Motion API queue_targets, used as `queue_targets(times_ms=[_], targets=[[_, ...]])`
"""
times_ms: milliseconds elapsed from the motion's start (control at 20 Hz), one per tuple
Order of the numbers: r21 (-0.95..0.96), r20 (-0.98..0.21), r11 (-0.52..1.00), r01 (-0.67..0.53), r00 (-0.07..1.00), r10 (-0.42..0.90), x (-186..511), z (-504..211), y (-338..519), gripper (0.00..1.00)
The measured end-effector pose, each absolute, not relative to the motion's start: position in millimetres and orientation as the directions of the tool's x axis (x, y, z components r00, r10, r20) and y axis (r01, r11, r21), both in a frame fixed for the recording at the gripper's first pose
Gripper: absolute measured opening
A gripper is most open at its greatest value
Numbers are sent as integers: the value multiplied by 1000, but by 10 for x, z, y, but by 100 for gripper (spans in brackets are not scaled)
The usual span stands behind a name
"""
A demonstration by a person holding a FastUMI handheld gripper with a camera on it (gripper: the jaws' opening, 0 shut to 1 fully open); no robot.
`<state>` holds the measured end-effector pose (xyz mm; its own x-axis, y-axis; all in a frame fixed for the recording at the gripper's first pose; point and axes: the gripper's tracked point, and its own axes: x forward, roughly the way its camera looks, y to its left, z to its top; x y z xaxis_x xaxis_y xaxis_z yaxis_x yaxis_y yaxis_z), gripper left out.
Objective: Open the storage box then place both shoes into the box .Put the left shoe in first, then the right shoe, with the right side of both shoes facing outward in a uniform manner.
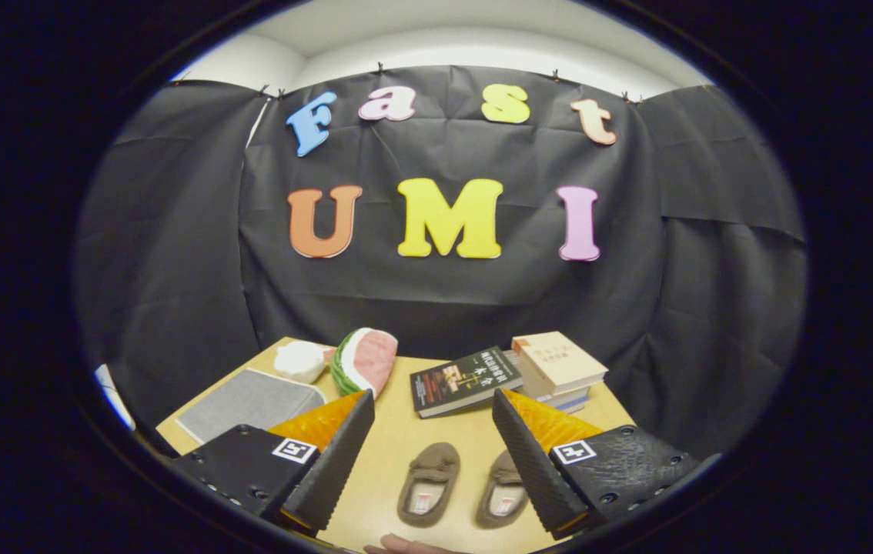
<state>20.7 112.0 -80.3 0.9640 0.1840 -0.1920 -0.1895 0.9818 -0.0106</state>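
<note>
Gripper view showed the hand-held gripper [433, 415] with its two fingers spread wide apart and nothing held between them, hovering above a light wooden table [398, 446]. Between the fingers, low on the tabletop, lay a pair of small brown slippers with pale insoles, side by side and close together, their openings facing up. The left-lying slipper [429, 482] sat fully in the gap between the fingers, while the right-lying slipper [503, 492] lay just beside it, its outer edge partly hidden behind one finger. Whether either was the left or the right shoe of the pair could not be told. A fingertip of a person's hand [398, 546] showed just below the slippers at the near edge of the table.

Beyond the fingers, a dark-covered book [465, 379] lay flat near the middle of the table. Just beside it stood a stack of books [560, 369] topped by a tan one. Farther over, a watermelon-slice plush [365, 360] leaned upright, with a white plush object [300, 360] touching its side. A grey flat lidded box or mat [250, 402] rested near one finger; which it was could not be told. Black cloth [175, 269] hung behind the table.
</note>
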Motion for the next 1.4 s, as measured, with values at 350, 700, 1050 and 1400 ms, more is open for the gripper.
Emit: queue_targets(times_ms=[350, 700, 1050, 1400], targets=[[64, -364, 951, -301, 881, 303, 521, -1406, 1946, 95], [254, -513, 887, -386, 723, 462, 805, -1907, 2709, 96], [375, -610, 844, -384, 584, 536, 837, -2389, 2975, 96], [565, -608, 752, -339, 446, 657, 849, -2542, 3087, 98]])
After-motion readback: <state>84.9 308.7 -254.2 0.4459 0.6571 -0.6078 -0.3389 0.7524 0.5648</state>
